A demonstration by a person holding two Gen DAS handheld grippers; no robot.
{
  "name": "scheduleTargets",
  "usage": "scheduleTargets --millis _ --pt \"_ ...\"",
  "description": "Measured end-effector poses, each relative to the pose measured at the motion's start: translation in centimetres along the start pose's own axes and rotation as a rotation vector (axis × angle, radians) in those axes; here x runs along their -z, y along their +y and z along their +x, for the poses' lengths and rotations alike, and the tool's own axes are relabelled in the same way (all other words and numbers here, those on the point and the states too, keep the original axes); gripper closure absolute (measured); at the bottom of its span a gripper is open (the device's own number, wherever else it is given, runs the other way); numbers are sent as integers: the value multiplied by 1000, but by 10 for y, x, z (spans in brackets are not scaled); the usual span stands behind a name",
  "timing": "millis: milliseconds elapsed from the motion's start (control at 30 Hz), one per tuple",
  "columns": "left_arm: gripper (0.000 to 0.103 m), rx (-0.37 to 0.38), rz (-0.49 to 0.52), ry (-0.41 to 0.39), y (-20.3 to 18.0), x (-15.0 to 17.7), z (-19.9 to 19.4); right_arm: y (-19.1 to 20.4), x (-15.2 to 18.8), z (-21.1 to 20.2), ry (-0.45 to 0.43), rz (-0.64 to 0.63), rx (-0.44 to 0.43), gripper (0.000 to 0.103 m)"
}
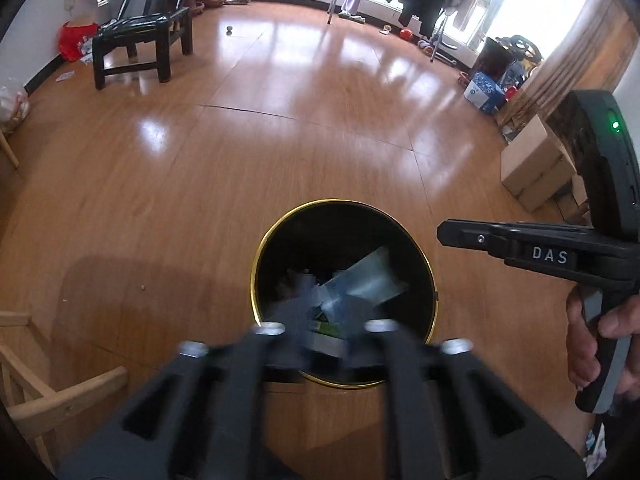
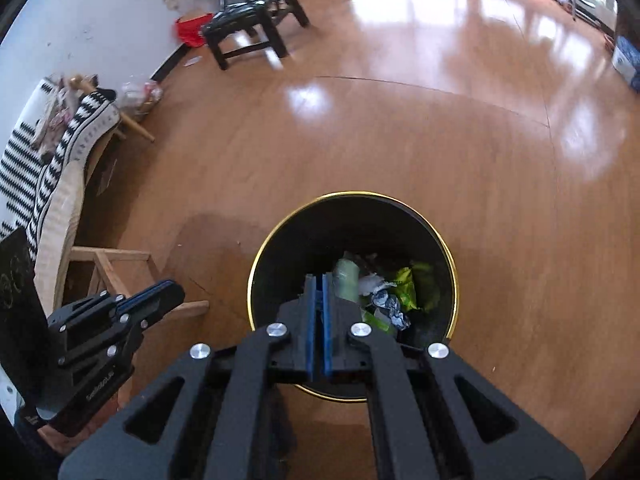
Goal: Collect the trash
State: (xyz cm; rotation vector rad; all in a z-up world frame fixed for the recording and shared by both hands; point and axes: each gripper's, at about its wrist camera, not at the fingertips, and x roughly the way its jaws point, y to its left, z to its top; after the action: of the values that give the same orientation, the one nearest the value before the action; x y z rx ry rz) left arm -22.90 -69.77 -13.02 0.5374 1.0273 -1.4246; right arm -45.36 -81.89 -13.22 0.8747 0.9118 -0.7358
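A round black trash bin with a gold rim (image 1: 256, 268) stands on the wooden floor; it also shows in the right wrist view (image 2: 250, 276). Inside lie green and silver wrappers (image 2: 404, 292) and a clear plastic piece (image 1: 368, 280). My left gripper (image 1: 326, 320) hangs over the bin's near side, blurred, so its jaw state is unclear. My right gripper (image 2: 319, 280) is shut and empty, its blue pads (image 2: 310, 320) together above the bin. The right gripper also shows from the side in the left wrist view (image 1: 444, 232), right of the bin.
A black chair (image 1: 136, 40) and a red bag (image 1: 74, 40) stand far left by the wall. Cardboard boxes (image 1: 532, 168) and a blue box (image 1: 484, 92) sit at the right. A wooden stool (image 2: 116, 272) and striped cloth (image 2: 60, 152) are at the left.
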Motion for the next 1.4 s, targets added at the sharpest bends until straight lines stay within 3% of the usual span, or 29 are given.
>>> scheduleTargets --millis 33,67,100,133,333,567,700,800,1000,1100,1267,1400 --pt "22 -8 -12 -24 2 0 -2 0 0 2 4 9 8 91" --pt "18 -21 -16 -52 3 0 -7 0 1 2 2 17 8 79" --pt "16 -28 -13 -71 3 0 -11 1 0 -2 -20 22 19 39" --pt "16 -23 -4 -73 1 -1 -11 2 1 -7 -54 23 35 18" --pt "14 -27 11 -83 -4 2 -28 8 0 -22 -68 25 22 18" --pt "12 -85 10 -130 7 7 -69 35 -6 -42 -84 -19 -13 18" --pt "12 -150 -10 -162 22 14 -102 72 -10 -58 -106 -71 -49 15" --pt "12 -245 -9 -179 37 20 -132 105 -13 -69 -120 -121 -73 14" --pt "12 -423 -98 -209 87 48 -214 219 -3 -85 -170 -318 -149 13" --pt "12 -532 -153 -225 116 72 -261 299 14 -88 -188 -449 -219 13" --pt "11 -708 -334 -259 171 135 -347 424 64 -85 -165 -637 -355 11" --pt "11 -825 -540 -288 212 207 -414 517 122 -82 -102 -772 -474 11"
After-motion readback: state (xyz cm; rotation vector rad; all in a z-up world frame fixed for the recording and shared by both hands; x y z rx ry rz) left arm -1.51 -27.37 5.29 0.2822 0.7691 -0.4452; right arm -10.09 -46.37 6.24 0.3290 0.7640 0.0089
